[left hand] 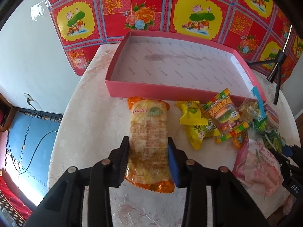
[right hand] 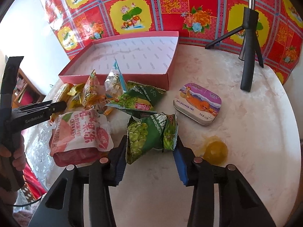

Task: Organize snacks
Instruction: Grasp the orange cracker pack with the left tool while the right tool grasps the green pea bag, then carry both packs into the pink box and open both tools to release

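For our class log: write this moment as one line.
left claw: shut on orange bread pack | right claw: shut on green pea packet | pink box: empty

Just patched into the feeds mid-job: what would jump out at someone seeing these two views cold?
First the loud red floral cloth behind the table, then the empty pink box at its far edge. Nearer, the left gripper has its fingers closed on an orange-wrapped cake, while the right gripper brackets a green pea packet. A heap of snacks, a purple tin and a yellow jelly cup lie around.

Two close claw-mounted views, shared pink box [left hand: 151, 91]
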The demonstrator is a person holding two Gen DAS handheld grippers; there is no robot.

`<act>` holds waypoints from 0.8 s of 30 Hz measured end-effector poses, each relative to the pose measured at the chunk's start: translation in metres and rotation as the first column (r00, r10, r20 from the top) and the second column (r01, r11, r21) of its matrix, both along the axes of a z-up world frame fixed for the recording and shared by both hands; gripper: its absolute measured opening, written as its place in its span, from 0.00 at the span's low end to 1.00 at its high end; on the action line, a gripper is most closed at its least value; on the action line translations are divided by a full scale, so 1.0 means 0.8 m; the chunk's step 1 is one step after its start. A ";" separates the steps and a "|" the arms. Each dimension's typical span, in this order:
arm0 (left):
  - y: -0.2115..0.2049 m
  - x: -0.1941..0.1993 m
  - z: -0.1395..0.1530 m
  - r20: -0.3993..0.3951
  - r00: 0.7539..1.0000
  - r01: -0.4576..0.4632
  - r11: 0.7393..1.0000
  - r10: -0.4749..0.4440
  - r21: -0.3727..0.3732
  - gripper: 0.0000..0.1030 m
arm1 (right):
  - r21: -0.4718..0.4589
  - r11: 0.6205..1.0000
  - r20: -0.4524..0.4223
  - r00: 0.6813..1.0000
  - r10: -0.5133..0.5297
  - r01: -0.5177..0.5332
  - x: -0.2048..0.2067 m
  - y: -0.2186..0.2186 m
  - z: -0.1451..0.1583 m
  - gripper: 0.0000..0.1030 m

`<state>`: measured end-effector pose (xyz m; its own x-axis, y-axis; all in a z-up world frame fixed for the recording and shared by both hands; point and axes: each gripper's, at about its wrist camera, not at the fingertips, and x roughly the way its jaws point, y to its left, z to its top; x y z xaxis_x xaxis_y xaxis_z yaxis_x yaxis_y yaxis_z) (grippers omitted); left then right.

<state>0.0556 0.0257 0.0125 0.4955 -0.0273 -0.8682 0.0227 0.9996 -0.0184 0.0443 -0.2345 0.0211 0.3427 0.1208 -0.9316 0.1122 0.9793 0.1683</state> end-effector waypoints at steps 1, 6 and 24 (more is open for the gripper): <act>0.000 -0.002 0.001 -0.001 1.000 0.001 1.000 -0.001 -0.009 0.38 | 0.004 1.000 -0.001 1.000 -0.003 0.003 -0.001 -0.001 0.001 0.43; -0.004 -0.013 0.007 0.005 1.000 0.015 1.000 -0.015 -0.013 0.38 | 0.007 1.000 0.001 1.000 -0.015 0.015 -0.007 -0.008 0.004 0.43; -0.001 -0.020 0.077 0.100 0.995 0.021 0.997 -0.013 -0.076 0.38 | -0.007 1.000 0.102 0.995 0.018 -0.017 0.003 -0.006 0.061 0.42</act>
